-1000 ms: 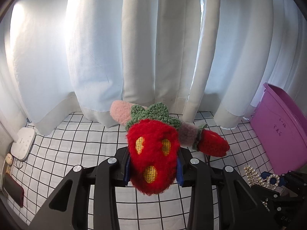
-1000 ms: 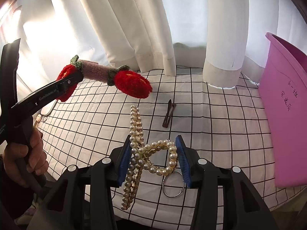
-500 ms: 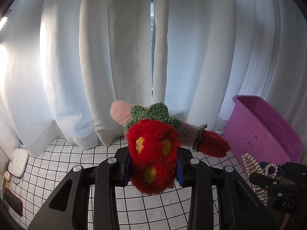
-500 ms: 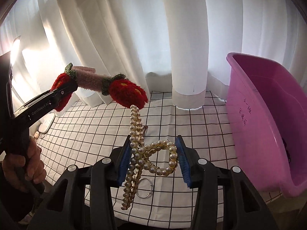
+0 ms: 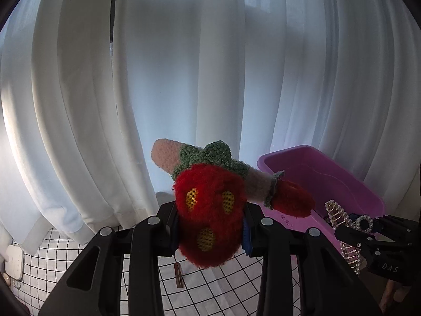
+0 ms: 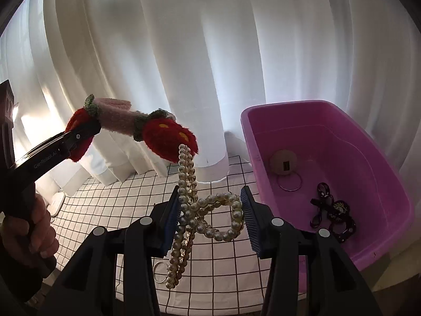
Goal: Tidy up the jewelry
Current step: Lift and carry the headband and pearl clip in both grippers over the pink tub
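Note:
My left gripper (image 5: 210,233) is shut on a fuzzy strawberry hair clip (image 5: 209,218), red with yellow dots, green leaves and a pink bar, held in the air. It also shows in the right wrist view (image 6: 168,139). My right gripper (image 6: 210,214) is shut on a pearl hair clip (image 6: 208,206), held above the table left of the purple bin (image 6: 381,184). In the left wrist view the pearl clip (image 5: 342,218) hangs in front of the bin (image 5: 342,173). The bin holds a round item, a ring and dark hair pieces.
A white checked cloth (image 6: 110,200) covers the table. A brown hair clip (image 5: 179,275) and a metal ring (image 6: 159,275) lie on it. White curtains (image 6: 184,52) hang behind. A white device (image 5: 14,262) sits at the far left.
Both grippers have lifted and swung right towards the purple bin, each with its clip. The bin's inside now shows in the right wrist view.

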A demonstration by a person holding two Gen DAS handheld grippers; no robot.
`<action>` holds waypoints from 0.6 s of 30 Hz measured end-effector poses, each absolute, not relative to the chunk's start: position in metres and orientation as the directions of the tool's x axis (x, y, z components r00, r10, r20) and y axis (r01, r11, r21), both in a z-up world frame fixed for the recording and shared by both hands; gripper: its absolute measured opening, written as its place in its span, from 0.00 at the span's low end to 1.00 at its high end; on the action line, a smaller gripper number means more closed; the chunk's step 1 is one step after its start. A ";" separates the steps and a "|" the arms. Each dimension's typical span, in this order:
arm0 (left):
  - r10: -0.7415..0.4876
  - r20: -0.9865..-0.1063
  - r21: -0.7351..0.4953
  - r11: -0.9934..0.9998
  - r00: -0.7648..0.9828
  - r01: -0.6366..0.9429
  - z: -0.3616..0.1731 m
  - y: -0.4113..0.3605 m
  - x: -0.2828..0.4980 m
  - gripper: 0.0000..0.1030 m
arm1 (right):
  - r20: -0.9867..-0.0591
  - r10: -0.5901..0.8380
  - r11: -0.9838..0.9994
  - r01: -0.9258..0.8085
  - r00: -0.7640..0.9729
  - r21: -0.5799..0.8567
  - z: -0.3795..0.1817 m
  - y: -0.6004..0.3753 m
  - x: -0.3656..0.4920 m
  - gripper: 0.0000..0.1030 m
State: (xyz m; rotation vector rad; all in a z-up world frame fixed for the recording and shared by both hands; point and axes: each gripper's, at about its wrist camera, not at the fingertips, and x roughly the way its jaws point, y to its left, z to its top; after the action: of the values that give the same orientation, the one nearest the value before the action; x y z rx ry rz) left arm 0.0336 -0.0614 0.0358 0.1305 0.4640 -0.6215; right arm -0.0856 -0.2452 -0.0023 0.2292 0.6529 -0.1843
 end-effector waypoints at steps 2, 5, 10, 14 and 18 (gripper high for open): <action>-0.552 -0.447 -0.011 0.790 0.704 0.613 0.041 -0.081 0.030 0.33 | -0.608 -0.125 0.950 0.271 0.784 0.154 0.003 -0.262 -0.094 0.43; -0.590 -0.434 -0.013 0.760 0.681 0.650 0.046 -0.109 0.026 0.33 | -0.594 -0.165 0.935 0.316 0.787 0.159 0.010 -0.289 -0.107 0.43; -0.637 -0.456 -0.020 0.705 0.621 0.709 0.044 -0.168 0.026 0.33 | -0.586 -0.225 0.908 0.385 0.779 0.163 0.017 -0.334 -0.119 0.43; -0.663 -0.469 -0.009 0.664 0.584 0.747 0.042 -0.211 0.021 0.33 | -0.596 -0.250 0.888 0.426 0.763 0.174 0.014 -0.366 -0.122 0.43; -0.672 -0.486 0.006 0.637 0.558 0.771 0.034 -0.248 0.018 0.34 | -0.617 -0.257 0.869 0.457 0.743 0.188 0.003 -0.389 -0.120 0.43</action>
State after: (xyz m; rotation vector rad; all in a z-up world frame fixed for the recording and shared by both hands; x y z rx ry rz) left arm 0.0183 -0.2477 0.0340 0.2283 0.4714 -0.8599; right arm -0.1200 -0.3895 0.0028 0.3413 0.6185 -0.3998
